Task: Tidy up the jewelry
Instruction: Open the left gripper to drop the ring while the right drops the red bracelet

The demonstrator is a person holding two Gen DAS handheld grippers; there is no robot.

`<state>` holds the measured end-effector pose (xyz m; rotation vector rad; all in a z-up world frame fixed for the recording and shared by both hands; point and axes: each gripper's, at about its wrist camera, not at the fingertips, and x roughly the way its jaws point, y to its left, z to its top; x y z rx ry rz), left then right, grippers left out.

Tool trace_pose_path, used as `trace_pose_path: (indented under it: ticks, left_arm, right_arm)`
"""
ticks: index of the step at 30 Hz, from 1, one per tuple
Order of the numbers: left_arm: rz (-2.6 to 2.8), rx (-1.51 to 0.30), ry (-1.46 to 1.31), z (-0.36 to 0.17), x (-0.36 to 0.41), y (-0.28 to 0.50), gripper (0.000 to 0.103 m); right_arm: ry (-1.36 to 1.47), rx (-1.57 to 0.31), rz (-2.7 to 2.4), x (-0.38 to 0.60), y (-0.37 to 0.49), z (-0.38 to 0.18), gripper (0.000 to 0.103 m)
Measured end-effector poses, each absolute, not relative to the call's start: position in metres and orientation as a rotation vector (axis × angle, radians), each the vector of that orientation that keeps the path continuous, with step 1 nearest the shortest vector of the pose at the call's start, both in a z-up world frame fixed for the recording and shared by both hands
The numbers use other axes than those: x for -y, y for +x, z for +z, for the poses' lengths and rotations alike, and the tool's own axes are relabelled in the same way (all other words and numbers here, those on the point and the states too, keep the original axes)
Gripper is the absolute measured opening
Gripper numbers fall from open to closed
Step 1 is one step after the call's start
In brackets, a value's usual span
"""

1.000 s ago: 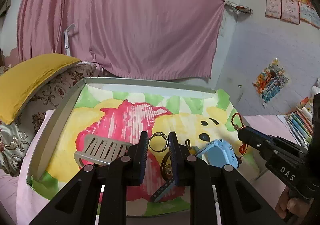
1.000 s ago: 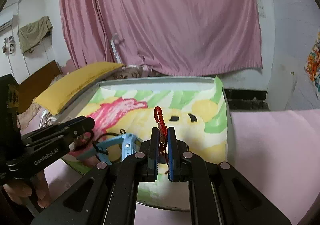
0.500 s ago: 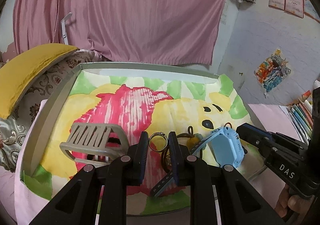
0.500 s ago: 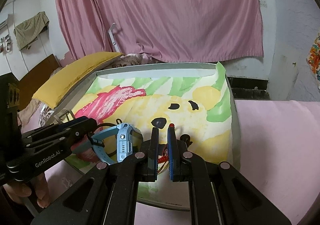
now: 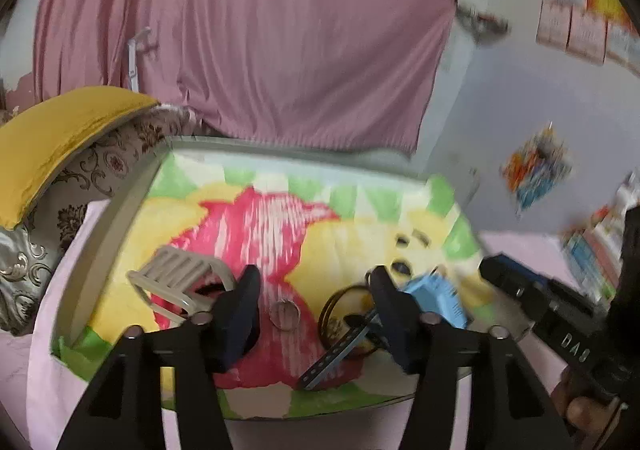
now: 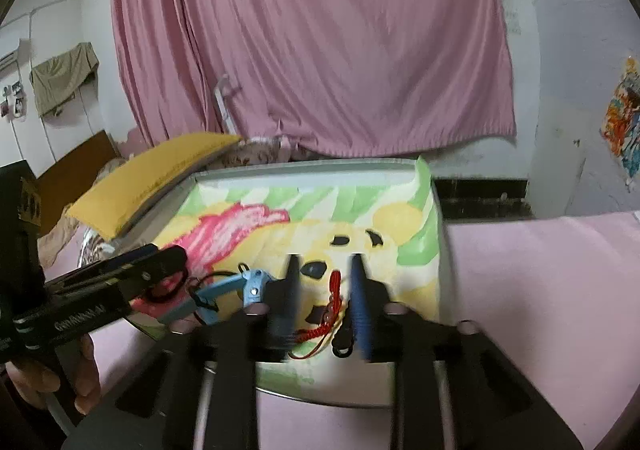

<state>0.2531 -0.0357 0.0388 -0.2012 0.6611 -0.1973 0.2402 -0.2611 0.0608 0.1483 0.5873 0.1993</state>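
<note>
Jewelry lies spread on the tray [image 5: 120, 226] with its bright cartoon lining, which sits on a pink-covered bed. In the left wrist view our left gripper [image 5: 314, 290] has just been opening its jaws: they stand well apart, with the small ring [image 5: 285, 314] lying flat on the lining between them, touching neither pad. Just beside it to the right lie a dark bangle [image 5: 340, 314] and a blue watch [image 5: 436, 300], and a grey comb [image 5: 180, 278] rests to the left. In the right wrist view our right gripper [image 6: 325, 286] has also just been opening its jaws; they are partly open, and the red cord bracelet [image 6: 326, 316] lies loose on the lining between them, held by nothing.

We judge both pieces to be set down. To finish this step cleanly, we should lift each gripper straight away with the jaws kept apart, so that no pad drags the cord or flicks the ring toward the bangle.
</note>
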Motion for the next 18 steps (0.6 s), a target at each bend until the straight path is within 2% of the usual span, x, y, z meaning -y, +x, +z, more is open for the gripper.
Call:
trace_pose_path:
  ticks: [2,3,5,7,8,12,13,18]
  left_arm:
    - [-0.189,-0.625,-0.204,0.046,0.031,0.245,0.059]
    - [-0.184,-0.615,-0.205,0.049,0.03,0.243,0.063]
    - [-0.176,-0.576,-0.218,0.055,0.024,0.233,0.071]
    - [-0.166,-0.546,-0.224,0.06,0.019,0.225,0.079]
    - [-0.158,-0.532,-0.221,0.062,0.016,0.22,0.081]
    - [-0.123,-0.488,-0.216,0.067,0.006,0.204,0.098]
    - [-0.114,-0.479,-0.218,0.068,0.003,0.2,0.102]
    - [-0.101,-0.453,-0.179,0.069,-0.006,0.181,0.102]
  right_arm:
    - [0.145,-0.552,0.195,0.262,0.233,0.067,0.04]
    - [0.144,-0.535,0.191,0.263,0.229,0.07,0.04]
    - [0.146,-0.503,0.182,0.264,0.221,0.074,0.05]
    - [0.153,-0.467,0.155,0.266,0.212,0.079,0.071]
    - [0.156,-0.454,0.149,0.267,0.208,0.08,0.074]
    - [0.161,-0.398,0.143,0.268,0.19,0.088,0.093]
    - [0.16,-0.388,0.146,0.267,0.186,0.09,0.096]
    - [0.136,-0.372,0.165,0.26,0.17,0.092,0.099]
